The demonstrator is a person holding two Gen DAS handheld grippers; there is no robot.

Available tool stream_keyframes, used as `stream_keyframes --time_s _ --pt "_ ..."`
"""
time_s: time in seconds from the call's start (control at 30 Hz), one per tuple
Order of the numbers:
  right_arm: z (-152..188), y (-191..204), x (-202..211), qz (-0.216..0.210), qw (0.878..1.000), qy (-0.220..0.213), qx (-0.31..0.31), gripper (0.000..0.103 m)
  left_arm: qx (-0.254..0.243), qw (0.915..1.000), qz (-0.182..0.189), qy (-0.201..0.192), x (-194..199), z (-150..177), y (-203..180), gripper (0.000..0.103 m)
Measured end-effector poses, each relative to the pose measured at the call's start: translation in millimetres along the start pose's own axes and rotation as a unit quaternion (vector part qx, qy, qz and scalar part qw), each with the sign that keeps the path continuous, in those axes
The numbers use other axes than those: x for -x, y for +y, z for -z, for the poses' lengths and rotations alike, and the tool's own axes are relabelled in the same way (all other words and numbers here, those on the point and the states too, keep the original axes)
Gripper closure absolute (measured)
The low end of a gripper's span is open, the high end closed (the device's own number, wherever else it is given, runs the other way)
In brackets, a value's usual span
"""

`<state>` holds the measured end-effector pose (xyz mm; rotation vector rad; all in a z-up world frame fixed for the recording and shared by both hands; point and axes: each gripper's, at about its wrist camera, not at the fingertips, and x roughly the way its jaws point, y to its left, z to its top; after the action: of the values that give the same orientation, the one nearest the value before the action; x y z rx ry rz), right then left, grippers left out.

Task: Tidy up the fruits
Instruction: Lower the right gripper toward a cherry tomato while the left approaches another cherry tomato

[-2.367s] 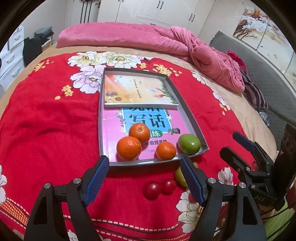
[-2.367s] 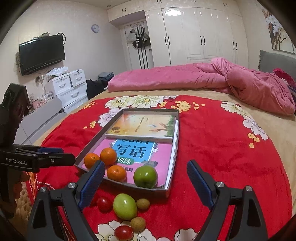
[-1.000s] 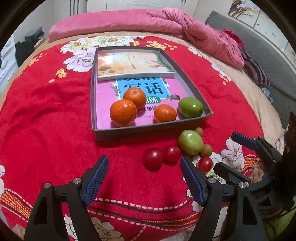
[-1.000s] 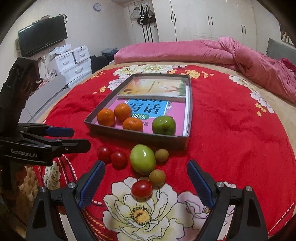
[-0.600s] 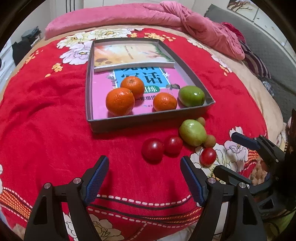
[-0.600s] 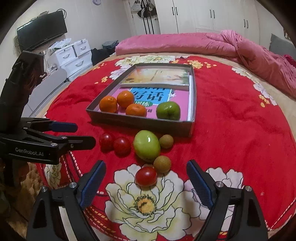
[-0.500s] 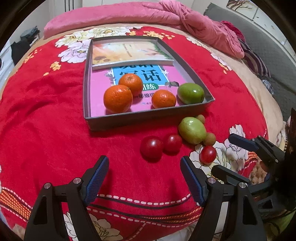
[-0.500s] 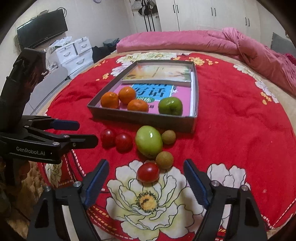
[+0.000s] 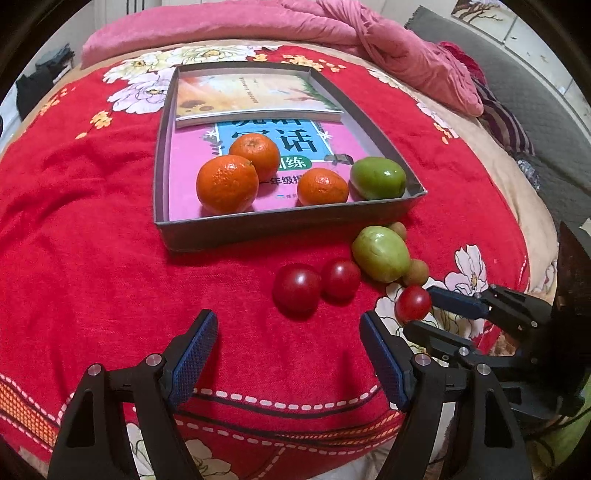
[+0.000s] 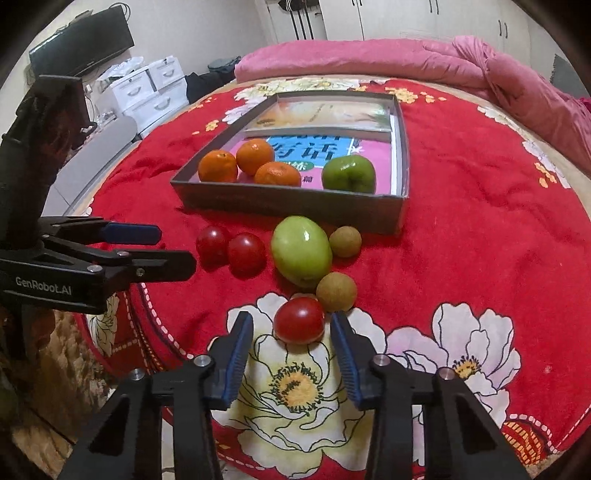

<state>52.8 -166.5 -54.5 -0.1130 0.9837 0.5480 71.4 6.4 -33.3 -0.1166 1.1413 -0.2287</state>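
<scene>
A grey tray (image 9: 288, 221) (image 10: 288, 201) on the red bedspread holds books, three oranges (image 9: 227, 183) (image 10: 218, 166) and a green fruit (image 9: 377, 178) (image 10: 348, 173). In front of it lie two red tomatoes (image 9: 297, 290) (image 10: 245, 254), a green fruit (image 9: 381, 253) (image 10: 301, 251), two small brown fruits (image 10: 336, 291) and a third tomato (image 10: 299, 320) (image 9: 412, 303). My right gripper (image 10: 291, 332) (image 9: 432, 310) is partly closed, its fingers either side of the third tomato with small gaps. My left gripper (image 9: 288, 343) (image 10: 155, 245) is open and empty, short of the two tomatoes.
A crumpled pink duvet (image 9: 332, 33) (image 10: 406, 62) lies at the far side of the bed. White drawers (image 10: 147, 88) and a wall TV (image 10: 81, 40) stand at the left. The bed edge (image 10: 122, 332) drops off just below my left gripper.
Both grippers have moved closer to the loose fruit. My right gripper's jaws have narrowed from wide open to either side of the third tomato. The left stays open.
</scene>
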Motion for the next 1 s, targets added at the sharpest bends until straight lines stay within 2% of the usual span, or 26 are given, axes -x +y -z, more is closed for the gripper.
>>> stream_keyframes --time_s 0.17,0.27,0.47,0.57,0.87,1.0 --pt "0.8 1.1 -6.0 -0.001 1.000 0.008 0.007 0.065 0.002 1.0000 0.003 -0.002 -4.0 0.0 2.2 0.028" --pt "-0.1 1.5 -7.4 -0.011 1.000 0.006 0.009 0.067 0.006 1.0000 0.006 -0.002 -7.4 -1.7 4.9 0.039" --pt "-2.4 8.6 -15.9 -0.013 0.999 0.008 0.028 0.069 0.008 0.9999 0.009 -0.004 -13.1 -5.1 8.3 0.042" --pt "-3.4 14.8 -18.9 -0.013 0.999 0.007 0.043 0.071 0.001 1.0000 0.007 -0.003 -16.8 -6.4 7.7 0.050" --pt "-5.1 18.6 -22.1 -0.013 0.999 0.001 0.053 0.071 -0.009 0.9999 0.008 -0.001 -26.7 -12.6 2.5 0.050" --pt "-6.3 21.1 -23.6 -0.011 0.998 -0.003 0.058 0.071 -0.013 0.9999 0.009 0.002 -31.2 -15.4 -0.1 0.056"
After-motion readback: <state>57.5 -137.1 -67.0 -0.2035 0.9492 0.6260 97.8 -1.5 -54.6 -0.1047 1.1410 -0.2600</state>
